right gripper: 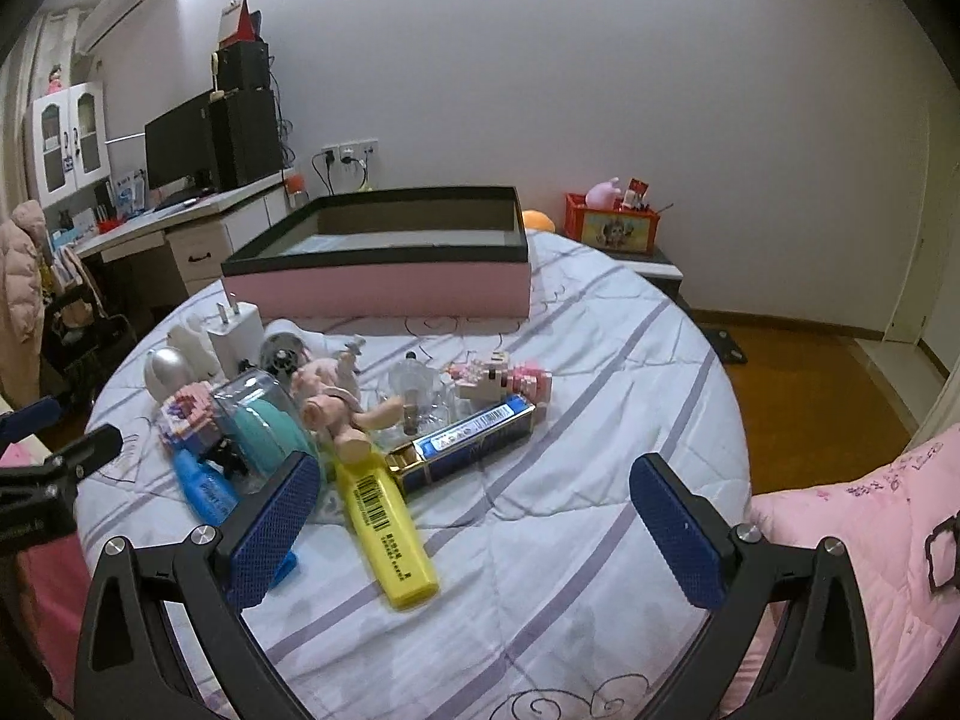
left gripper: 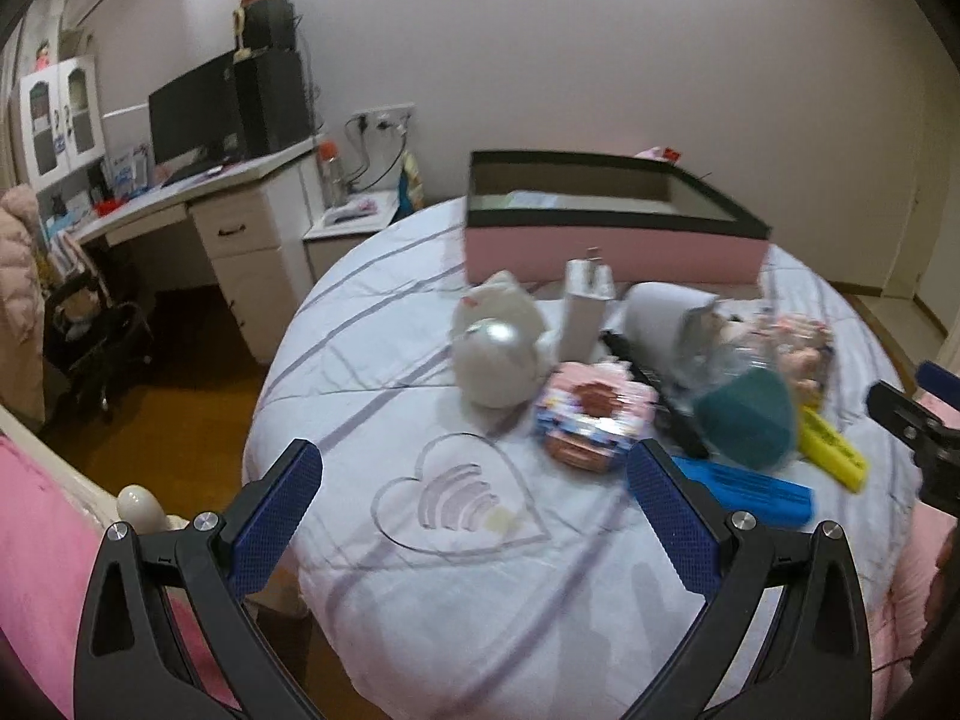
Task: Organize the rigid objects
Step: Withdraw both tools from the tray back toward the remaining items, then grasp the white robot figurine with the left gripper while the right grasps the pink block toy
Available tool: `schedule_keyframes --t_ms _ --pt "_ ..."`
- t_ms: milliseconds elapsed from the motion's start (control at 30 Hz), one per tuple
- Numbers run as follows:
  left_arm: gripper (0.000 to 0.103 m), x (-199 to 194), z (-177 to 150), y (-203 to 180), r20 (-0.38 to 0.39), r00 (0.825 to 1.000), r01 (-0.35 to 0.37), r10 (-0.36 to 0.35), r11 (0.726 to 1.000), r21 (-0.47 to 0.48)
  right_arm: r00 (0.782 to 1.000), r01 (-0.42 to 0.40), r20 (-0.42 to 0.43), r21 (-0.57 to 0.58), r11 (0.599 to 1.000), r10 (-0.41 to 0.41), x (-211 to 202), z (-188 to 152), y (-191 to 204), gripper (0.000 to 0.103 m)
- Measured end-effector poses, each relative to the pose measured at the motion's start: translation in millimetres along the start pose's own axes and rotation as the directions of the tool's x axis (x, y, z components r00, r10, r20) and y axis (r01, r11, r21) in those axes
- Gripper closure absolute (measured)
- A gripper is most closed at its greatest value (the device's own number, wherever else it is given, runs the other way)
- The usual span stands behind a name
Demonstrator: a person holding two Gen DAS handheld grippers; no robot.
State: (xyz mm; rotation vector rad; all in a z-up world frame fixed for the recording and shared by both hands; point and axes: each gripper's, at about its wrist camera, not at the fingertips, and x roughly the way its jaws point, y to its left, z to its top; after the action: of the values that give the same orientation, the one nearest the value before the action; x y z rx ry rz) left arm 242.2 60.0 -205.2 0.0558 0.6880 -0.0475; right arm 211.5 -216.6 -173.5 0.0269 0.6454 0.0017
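Far left of the room: a white desk with a dark monitor and black speakers on top. Near left, above the quilted bedspread: left gripper, jaws spread wide, nothing between the blue pads, hanging over a stitched heart outline. Beyond it, a cluster of small things on the spread: white plush cat at the far left of the pile, white charger plug upright just behind, pink brick model nearer. Further right, a clear case with a teal round thing inside, a blue marker in front, a pale pink doll figure lying across the middle. Nearer the middle, a yellow highlighter stretched toward the near edge, touching a blue-and-gold flat box; a clear glass bottle and a second pink brick figure just behind. Behind the whole pile, far side of the bed: an open pink box with black rim, seemingly empty apart from a pale sheet on its floor. Near right: right gripper, jaws fully parted and unloaded, left pad beside the highlighter without touching. Far right: red crate of trinkets on a nightstand, pink quilt at the near right edge.
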Motion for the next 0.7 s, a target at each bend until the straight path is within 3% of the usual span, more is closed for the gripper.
schedule_keyframes --t_ms 233,533,633,700 --pt "0.0 37.3 19.9 16.4 -0.042 0.999 0.01 -0.012 0.998 -0.055 0.999 0.013 -0.036 0.022 1.0 -0.012 21.5 5.1 -8.2 0.0" --pt "0.003 81.2 47.2 14.9 -0.088 0.996 0.005 -0.01 0.999 -0.054 0.999 0.019 -0.049 0.03 0.999 -0.018 41.7 20.1 -10.8 0.0" --pt "0.015 93.5 48.5 12.6 -0.117 0.992 0.03 -0.035 0.999 -0.044 0.998 0.033 -0.058 0.036 0.999 -0.031 49.5 23.5 -16.4 0.0" --pt "0.035 101.4 46.8 9.8 -0.143 0.989 0.035 -0.038 0.999 -0.026 0.997 0.042 -0.067 0.037 0.998 -0.039 55.8 26.2 -20.8 0.0"
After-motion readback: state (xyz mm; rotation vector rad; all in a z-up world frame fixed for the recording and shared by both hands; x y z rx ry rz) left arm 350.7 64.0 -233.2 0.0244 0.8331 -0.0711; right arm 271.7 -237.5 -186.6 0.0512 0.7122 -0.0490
